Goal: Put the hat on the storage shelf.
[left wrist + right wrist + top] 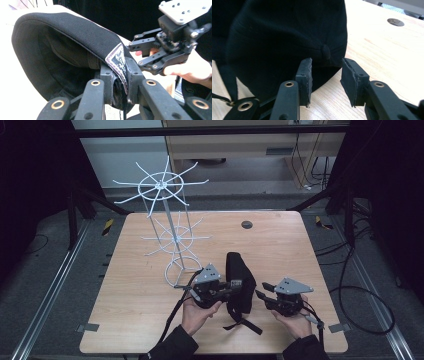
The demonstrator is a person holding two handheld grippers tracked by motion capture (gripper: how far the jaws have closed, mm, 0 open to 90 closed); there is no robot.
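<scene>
Cap (239, 282) pinched at edge by L gripper (231, 285); R gripper (260, 294) jaws apart, beside it.

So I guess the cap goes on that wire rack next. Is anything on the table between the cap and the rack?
Nothing visible does. The cap, clamped in the left gripper, sits just right of the rack, with bare table between them. The right gripper is open on the cap's far side, away from the rack.

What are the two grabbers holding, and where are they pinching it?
The left gripper pinches the black cap at its edge, by the sewn label. The right gripper is open and holds nothing, with the cap just ahead of its fingers.
</scene>
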